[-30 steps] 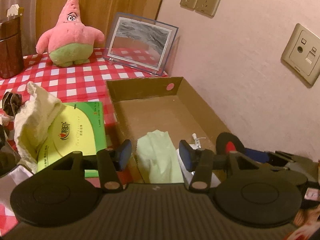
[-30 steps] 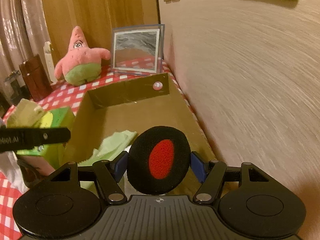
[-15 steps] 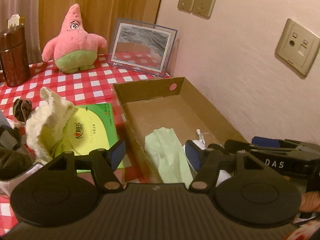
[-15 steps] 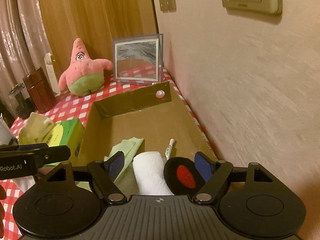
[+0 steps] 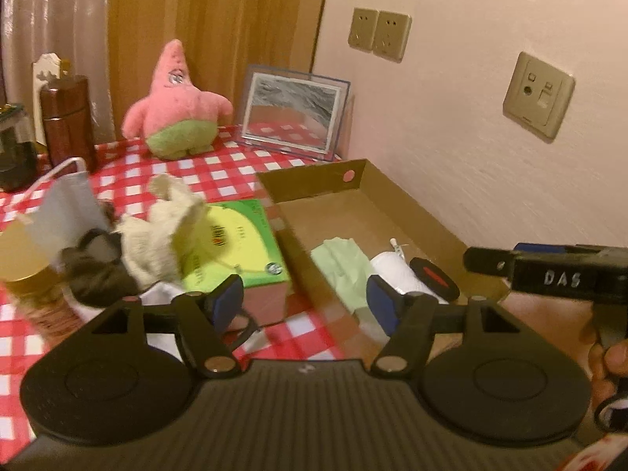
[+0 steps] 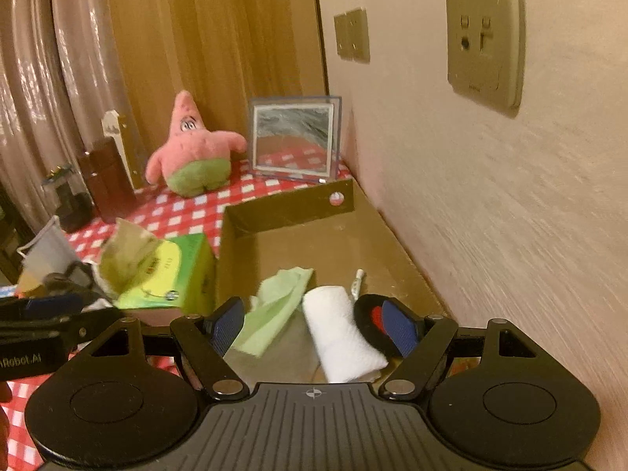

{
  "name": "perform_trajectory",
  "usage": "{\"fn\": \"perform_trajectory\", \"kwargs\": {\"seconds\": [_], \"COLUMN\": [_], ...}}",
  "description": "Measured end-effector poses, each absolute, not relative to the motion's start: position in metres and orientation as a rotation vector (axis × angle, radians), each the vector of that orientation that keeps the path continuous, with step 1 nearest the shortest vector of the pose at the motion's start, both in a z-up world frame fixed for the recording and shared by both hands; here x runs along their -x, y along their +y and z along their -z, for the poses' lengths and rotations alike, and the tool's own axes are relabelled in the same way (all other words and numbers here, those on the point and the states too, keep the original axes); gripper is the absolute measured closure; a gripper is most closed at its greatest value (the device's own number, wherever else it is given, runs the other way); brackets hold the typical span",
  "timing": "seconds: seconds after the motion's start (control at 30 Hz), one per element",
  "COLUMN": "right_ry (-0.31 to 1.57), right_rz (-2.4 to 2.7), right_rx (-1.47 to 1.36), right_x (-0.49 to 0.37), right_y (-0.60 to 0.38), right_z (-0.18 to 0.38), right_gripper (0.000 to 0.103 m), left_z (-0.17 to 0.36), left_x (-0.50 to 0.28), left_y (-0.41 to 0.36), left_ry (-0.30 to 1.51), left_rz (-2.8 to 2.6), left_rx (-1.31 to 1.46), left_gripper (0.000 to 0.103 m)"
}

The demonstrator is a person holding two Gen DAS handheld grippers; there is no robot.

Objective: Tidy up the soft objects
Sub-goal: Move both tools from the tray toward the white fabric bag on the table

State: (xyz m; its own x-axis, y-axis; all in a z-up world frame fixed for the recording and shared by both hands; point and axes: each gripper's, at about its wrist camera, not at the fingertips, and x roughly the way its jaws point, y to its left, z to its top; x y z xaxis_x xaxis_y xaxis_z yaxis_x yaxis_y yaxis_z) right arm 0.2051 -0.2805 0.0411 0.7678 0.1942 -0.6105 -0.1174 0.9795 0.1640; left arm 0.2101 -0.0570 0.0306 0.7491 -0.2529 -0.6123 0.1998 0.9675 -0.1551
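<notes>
Green cloth [image 6: 274, 306], white roll [image 6: 341, 333], black-red pad [image 6: 373, 318] lie side by side in box [image 6: 290, 206]; cream rag [image 5: 165, 227] drapes over green carton [image 5: 239, 247].

A pale textured wall [image 5: 490, 165] runs along my three o'clock, carrying a double socket [image 5: 378, 39] and a data outlet plate [image 5: 538, 94]. At twelve o'clock a wood panel [image 5: 219, 39] rises, grey curtains [image 6: 47, 90] at ten. Red-checked tablecloth [image 5: 219, 172] below, under warm amber light
</notes>
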Motion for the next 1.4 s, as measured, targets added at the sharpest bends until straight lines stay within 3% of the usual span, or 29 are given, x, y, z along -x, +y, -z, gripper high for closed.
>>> {"fn": "perform_trajectory", "kwargs": {"seconds": [0.33,0.6,1.4], "right_ry": [0.646,0.638,0.661], "right_rz": [-0.231,-0.286,-0.398], "right_rx": [-0.139,-0.146,0.034], "right_x": [-0.167,-0.148,-0.151], "right_y": [-0.245,-0.216,-0.172], "right_z": [-0.06,-0.065,-0.05], "right_gripper": [0.026,0.025,0.023], "left_z": [-0.043,-0.047,-0.023], "left_x": [-0.143,-0.105,-0.097], "left_y": [-0.013,0.016,0.06], "left_ry": [0.649,0.635,0.685], "left_rz": [0.167,0.099,0.032], "left_rx": [0.036,-0.013,-0.002], "left_gripper": [0.02,0.015,0.015]}}
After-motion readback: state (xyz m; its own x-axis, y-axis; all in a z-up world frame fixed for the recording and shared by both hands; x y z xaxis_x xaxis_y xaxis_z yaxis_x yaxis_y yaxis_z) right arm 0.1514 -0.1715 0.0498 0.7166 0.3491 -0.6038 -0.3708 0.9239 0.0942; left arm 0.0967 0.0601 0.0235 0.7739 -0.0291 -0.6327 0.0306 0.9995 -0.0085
